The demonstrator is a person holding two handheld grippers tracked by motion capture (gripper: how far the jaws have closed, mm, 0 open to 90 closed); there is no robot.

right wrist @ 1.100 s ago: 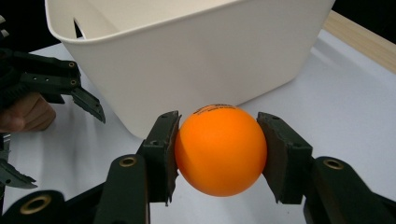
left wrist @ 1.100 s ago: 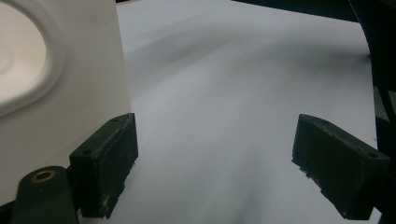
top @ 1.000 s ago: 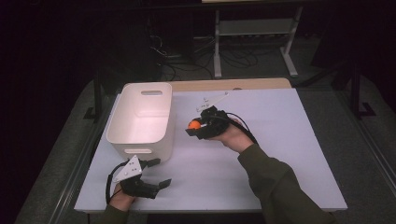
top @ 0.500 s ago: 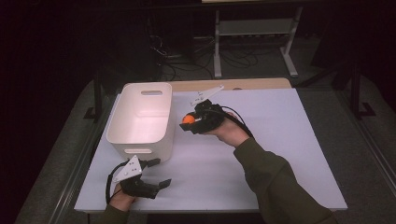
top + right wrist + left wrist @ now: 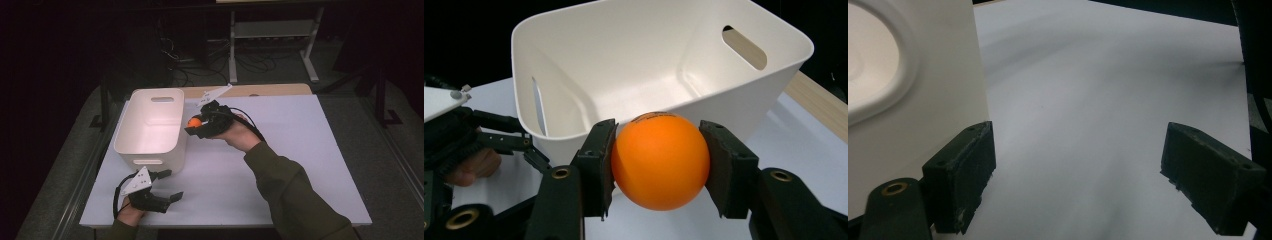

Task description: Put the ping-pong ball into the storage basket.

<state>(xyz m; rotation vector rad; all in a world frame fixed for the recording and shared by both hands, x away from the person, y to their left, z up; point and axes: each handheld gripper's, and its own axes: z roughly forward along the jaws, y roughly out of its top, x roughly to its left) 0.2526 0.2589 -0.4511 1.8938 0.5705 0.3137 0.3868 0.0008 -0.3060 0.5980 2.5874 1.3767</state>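
An orange ball [image 5: 660, 159] sits clamped between the two black jaws of my right gripper [image 5: 659, 160]. In the high view the right gripper [image 5: 196, 123] holds the orange ball [image 5: 193, 121] in the air just beside the right rim of a white plastic bin [image 5: 150, 125]. The bin [image 5: 664, 65] looks hollow, with slot handles in its end walls. My left gripper [image 5: 167, 185] rests on the white table [image 5: 300, 150] near the front edge, in front of the bin, its jaws wide apart. Nothing lies between its fingers [image 5: 963, 182].
A wooden board [image 5: 270, 90] runs along the table's far edge. Beyond it stand a metal rack [image 5: 272, 40] and loose cables on a dark floor. The bin's near wall [image 5: 913, 100] stands close to the left gripper.
My right gripper has risen with the orange ball and moved toward the bin's right rim. The left gripper has stayed where it was.
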